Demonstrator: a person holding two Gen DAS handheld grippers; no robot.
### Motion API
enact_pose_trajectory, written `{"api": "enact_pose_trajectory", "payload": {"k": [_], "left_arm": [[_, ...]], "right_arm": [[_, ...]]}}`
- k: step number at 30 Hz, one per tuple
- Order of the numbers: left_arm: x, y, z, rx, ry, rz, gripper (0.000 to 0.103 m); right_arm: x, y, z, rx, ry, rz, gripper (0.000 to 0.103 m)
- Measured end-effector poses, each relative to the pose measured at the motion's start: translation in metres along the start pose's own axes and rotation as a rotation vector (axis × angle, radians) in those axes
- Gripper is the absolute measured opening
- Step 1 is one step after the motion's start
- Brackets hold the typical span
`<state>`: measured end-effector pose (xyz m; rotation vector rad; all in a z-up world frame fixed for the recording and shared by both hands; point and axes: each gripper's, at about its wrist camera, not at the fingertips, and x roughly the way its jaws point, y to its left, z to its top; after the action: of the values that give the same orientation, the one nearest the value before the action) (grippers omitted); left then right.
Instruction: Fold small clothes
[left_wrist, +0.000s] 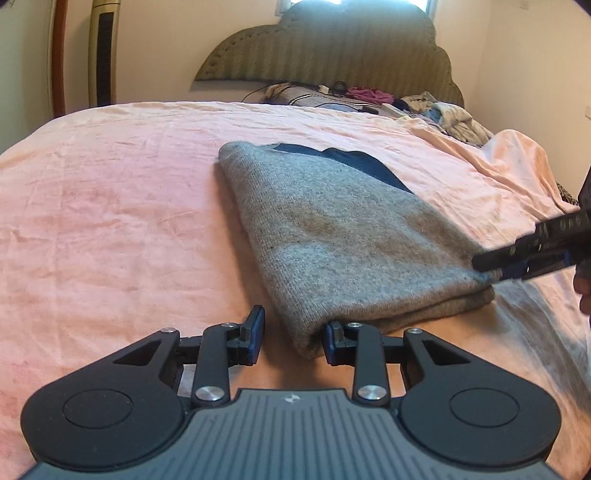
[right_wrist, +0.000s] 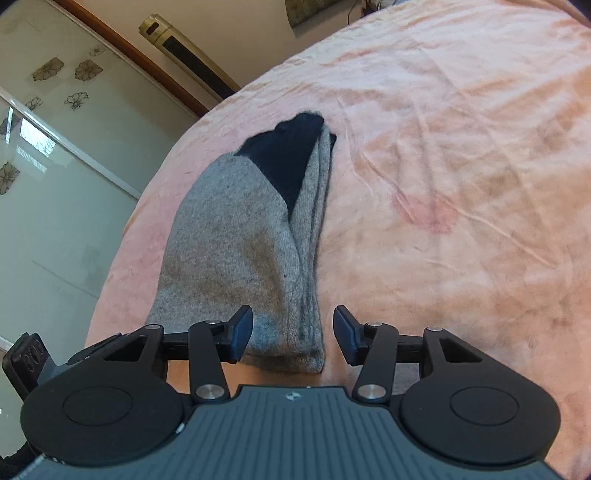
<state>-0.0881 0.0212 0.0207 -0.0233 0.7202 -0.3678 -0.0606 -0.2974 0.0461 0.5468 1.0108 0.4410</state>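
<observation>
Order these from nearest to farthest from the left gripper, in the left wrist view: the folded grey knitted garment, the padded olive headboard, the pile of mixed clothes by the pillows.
1. Folded grey knitted garment: just ahead of the left gripper.
2. Pile of mixed clothes: far right.
3. Padded olive headboard: behind everything.

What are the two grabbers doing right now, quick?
Left gripper: open, holding nothing, at the grey garment corner.
Right gripper: open, holding nothing, around the garment's other near corner.

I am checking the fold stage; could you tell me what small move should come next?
Probably close both grippers: the left gripper and right gripper are open, each straddling a near corner of the folded grey knitted garment on the pink bedsheet.
</observation>
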Motion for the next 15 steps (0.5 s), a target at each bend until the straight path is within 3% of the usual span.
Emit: {"api": "enact_pose_trajectory", "payload": {"k": [1,2,5,8,10,12,13,14,15], "left_arm": [[0.0,-0.001,0.0,-0.009,-0.015,-0.002,0.024],[-0.001,0.001,0.0,-0.026,-0.023,-0.007,0.008],[-0.004,0.017,-0.002,-0.129,-0.008,0.005,0.007],[-0.004,0.03,-0.008,-0.173,0.003,-0.028,0.007],[-0.008,0.022,-0.007,-0.133,0.015,-0.024,0.007],[-0.018,0.019,-0.005,-0.104,0.035,-0.085,0.009],[-0.026,0.019,-0.004,-0.078,0.037,-0.133,0.01],[-0.035,0.019,-0.003,-0.058,0.034,-0.174,0.018],[-0.042,0.021,-0.002,-0.051,0.029,-0.206,0.037]], "right_arm": [[0.005,0.004,-0.003,-0.025,0.006,-0.013,0.035],[0.009,0.009,-0.006,-0.07,0.009,-0.037,0.019],[0.006,0.021,-0.01,-0.176,0.001,-0.082,0.016],[0.005,0.011,-0.012,-0.185,-0.008,-0.072,0.013],[0.004,0.009,-0.009,-0.165,0.002,-0.058,0.015],[-0.004,0.012,-0.002,-0.149,-0.003,-0.046,0.033],[-0.013,0.014,0.004,-0.148,-0.045,-0.048,0.036],[-0.024,0.015,0.011,-0.14,-0.096,-0.037,0.044],[-0.032,0.015,0.02,-0.121,-0.137,-0.009,0.053]]}}
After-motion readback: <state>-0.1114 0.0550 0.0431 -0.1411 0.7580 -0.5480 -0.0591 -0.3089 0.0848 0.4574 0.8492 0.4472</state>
